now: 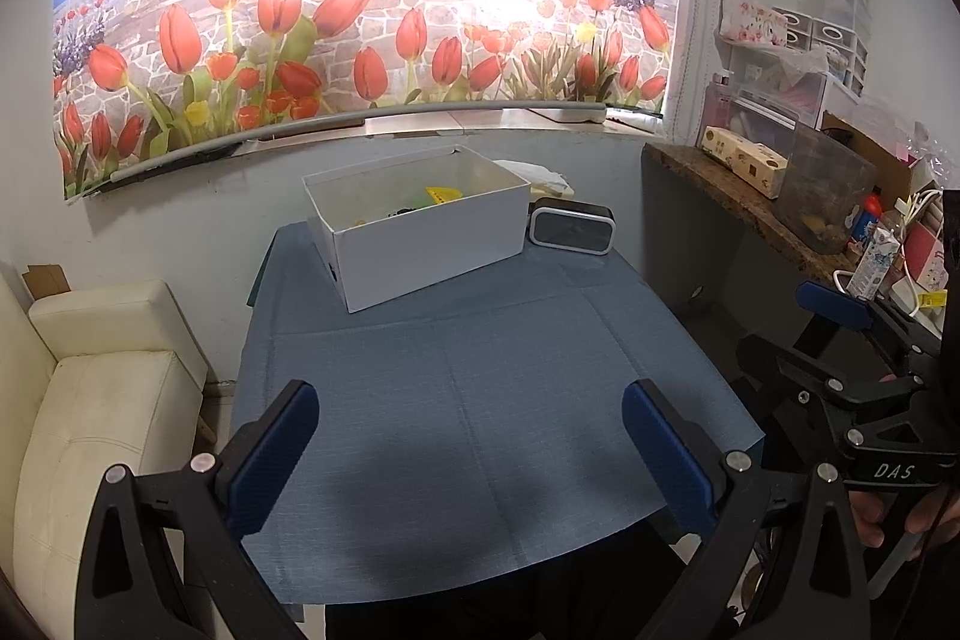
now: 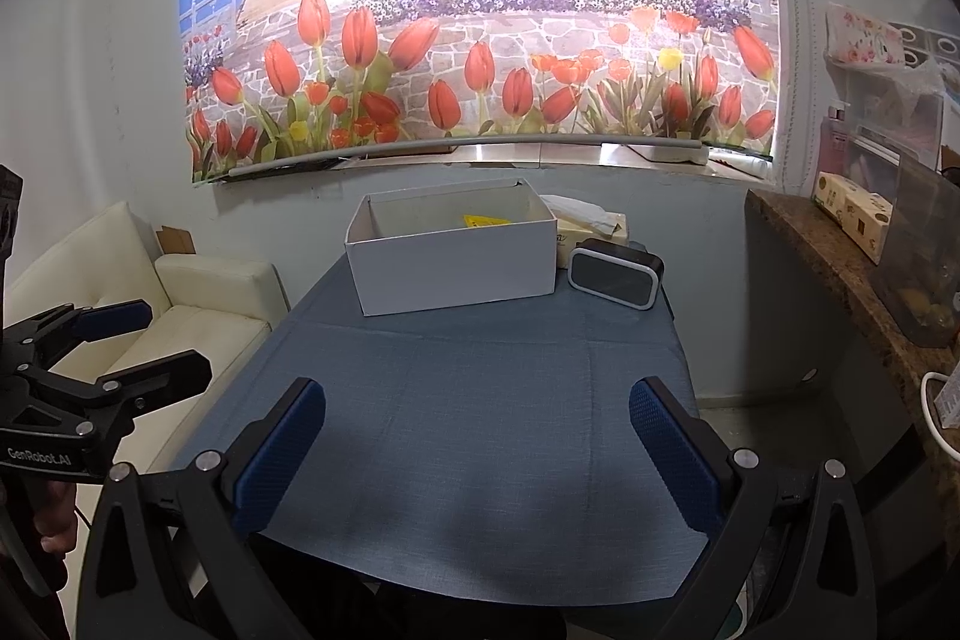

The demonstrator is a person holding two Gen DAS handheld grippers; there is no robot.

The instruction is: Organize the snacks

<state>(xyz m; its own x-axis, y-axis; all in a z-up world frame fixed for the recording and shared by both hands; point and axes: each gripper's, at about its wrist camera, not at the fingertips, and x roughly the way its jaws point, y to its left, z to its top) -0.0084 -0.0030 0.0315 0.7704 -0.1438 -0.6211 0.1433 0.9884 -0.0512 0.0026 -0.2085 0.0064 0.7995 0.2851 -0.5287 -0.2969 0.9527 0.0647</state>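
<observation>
A white cardboard box (image 1: 429, 244) (image 2: 456, 271) stands at the far side of the blue-clothed table (image 1: 480, 400) (image 2: 480, 430). Snack packets lie inside it, a yellow one (image 1: 443, 194) (image 2: 485, 221) showing above the rim; the others are mostly hidden. My left gripper (image 1: 471, 454) hovers open over the table's near edge, nothing between its blue pads. My right gripper (image 2: 477, 451) is open too, likewise over the near edge and holding nothing. Each gripper shows in the other's view, the right gripper (image 1: 852, 340) at the right edge, the left gripper (image 2: 138, 340) at the left edge.
A black clock-like device (image 1: 571, 232) (image 2: 615, 275) stands right of the box, a tissue pack (image 2: 591, 220) behind it. A cream sofa (image 1: 90, 400) (image 2: 198, 292) flanks the table's left. A cluttered stone counter (image 1: 750, 208) (image 2: 840, 268) runs along the right. A tulip poster covers the wall.
</observation>
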